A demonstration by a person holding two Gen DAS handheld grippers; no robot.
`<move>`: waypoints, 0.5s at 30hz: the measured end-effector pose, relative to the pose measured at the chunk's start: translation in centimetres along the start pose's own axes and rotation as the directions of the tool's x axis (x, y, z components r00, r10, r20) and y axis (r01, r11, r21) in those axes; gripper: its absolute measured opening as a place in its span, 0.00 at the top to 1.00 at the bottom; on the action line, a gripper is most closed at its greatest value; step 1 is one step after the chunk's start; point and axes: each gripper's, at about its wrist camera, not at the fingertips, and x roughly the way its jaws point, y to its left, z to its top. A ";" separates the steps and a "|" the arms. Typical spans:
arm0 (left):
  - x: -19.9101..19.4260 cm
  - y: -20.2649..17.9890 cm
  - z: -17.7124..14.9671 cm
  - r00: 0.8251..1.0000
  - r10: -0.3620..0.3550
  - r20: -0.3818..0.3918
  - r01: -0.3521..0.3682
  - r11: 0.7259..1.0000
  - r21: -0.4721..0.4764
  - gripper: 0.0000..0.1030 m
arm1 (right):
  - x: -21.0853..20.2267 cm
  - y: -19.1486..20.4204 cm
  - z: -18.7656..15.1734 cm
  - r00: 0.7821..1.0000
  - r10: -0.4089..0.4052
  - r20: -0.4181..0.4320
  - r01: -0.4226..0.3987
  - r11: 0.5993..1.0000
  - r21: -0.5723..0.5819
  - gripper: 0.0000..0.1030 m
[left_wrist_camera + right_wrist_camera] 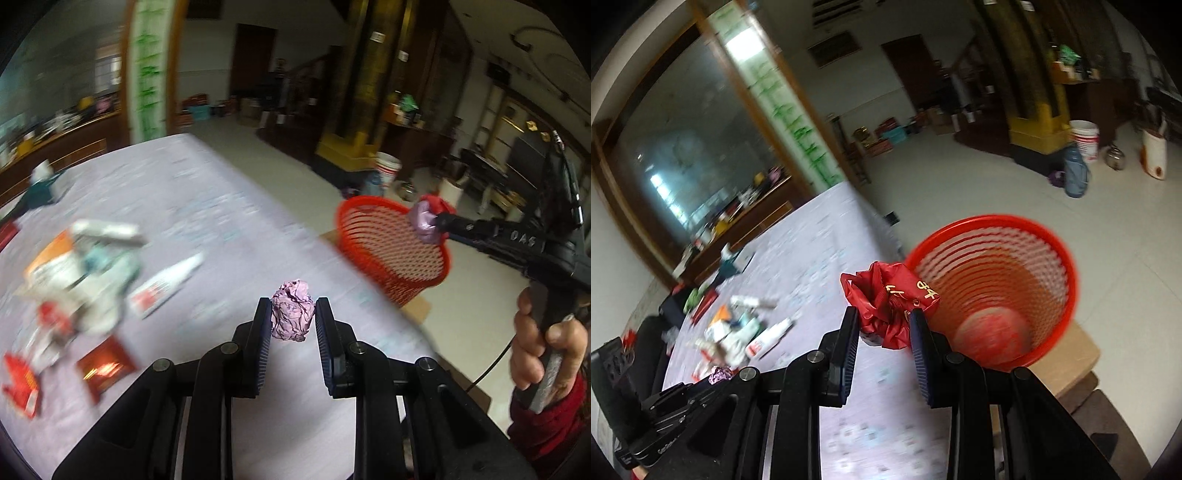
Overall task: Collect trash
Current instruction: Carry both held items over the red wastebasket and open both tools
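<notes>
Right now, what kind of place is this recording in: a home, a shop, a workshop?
Most likely a large room in a home, though I can't be sure. A cloth-covered table holds scattered packaging, a red mesh wastebasket stands beside it, and boxes and a white bucket sit on the tiled floor.

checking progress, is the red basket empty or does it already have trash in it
Not empty: the right wrist view looks into the red mesh basket and shows a blurred reddish item at the bottom.

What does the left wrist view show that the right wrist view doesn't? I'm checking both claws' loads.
Only the left wrist view shows the left claw gripping a crumpled pink wad, and the person's hand. Only the right wrist view shows the red basket's inside and the gold print on the crumpled red wrapper in the right claw. Both show basket, table and litter pile.
</notes>
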 end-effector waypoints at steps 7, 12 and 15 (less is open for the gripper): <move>6.8 -5.6 5.7 0.994 -0.102 -0.039 0.103 0.994 0.027 0.78 | -0.4 -4.9 2.8 0.999 -0.032 0.028 0.030 0.995 0.090 0.71; 12.0 -8.3 7.6 0.988 -0.127 -0.083 0.130 0.991 0.036 0.77 | 0.1 -7.7 4.0 0.998 -0.049 0.025 0.045 0.990 0.133 0.70; 14.2 -8.6 7.9 0.988 -0.120 -0.100 0.122 0.992 0.017 0.54 | 1.1 -8.6 4.6 0.998 -0.068 0.014 0.065 0.988 0.142 0.60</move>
